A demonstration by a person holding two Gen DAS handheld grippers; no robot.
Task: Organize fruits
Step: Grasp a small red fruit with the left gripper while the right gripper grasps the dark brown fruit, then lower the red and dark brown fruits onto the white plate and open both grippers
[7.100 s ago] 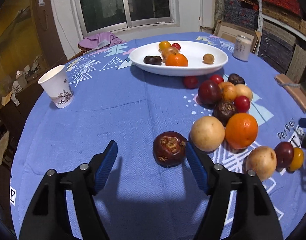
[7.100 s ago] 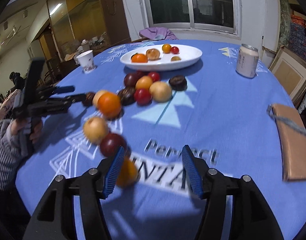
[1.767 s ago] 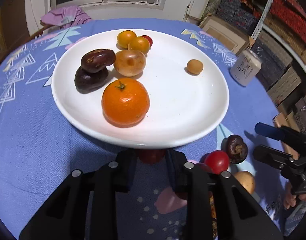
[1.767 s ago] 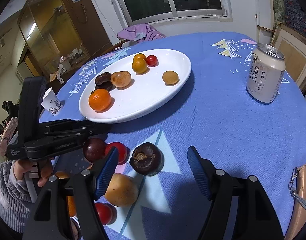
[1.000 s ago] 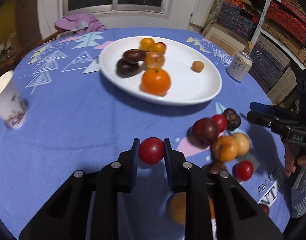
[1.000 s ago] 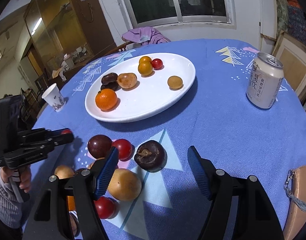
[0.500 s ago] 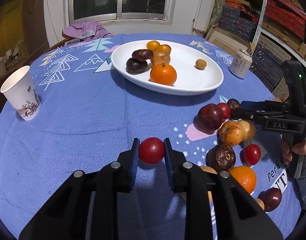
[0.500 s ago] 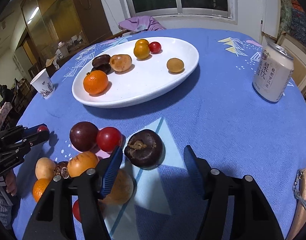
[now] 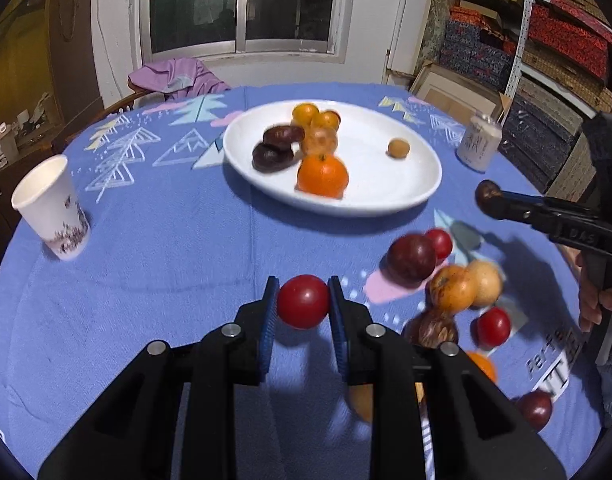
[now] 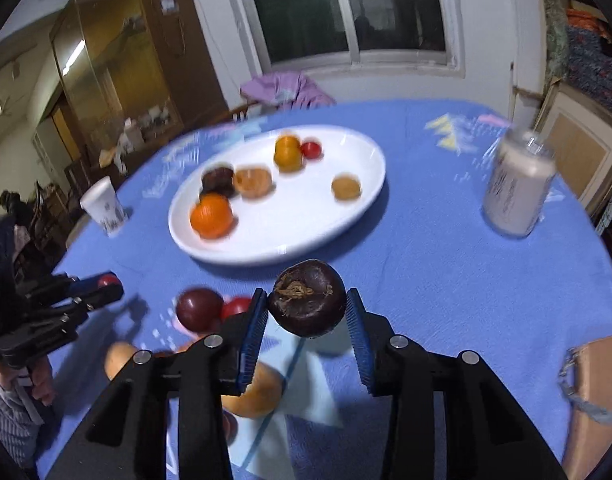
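My left gripper [image 9: 302, 302] is shut on a red tomato [image 9: 303, 301] and holds it above the blue tablecloth, short of the white plate [image 9: 393, 196]. My right gripper [image 10: 306, 314] is shut on a dark wrinkled fruit [image 10: 307, 298], lifted above the cloth in front of the plate [image 10: 306, 236]. The plate holds an orange [image 9: 323, 176], dark fruits and several small yellow and red ones. Loose fruits [image 9: 445, 276] lie on the cloth at the right. The right gripper also shows in the left wrist view [image 9: 490, 200], the left gripper in the right wrist view [image 10: 106, 286].
A paper cup [image 9: 52, 208] stands at the left of the table. A drink can [image 10: 519, 188] stands right of the plate. A brown wallet-like item [image 10: 597, 384] lies at the right edge. A purple cloth [image 9: 174, 76] hangs on a chair behind.
My right gripper has closed on the dark wrinkled fruit and lifted it off the cloth. My left gripper still holds the red tomato and has moved a little toward the plate.
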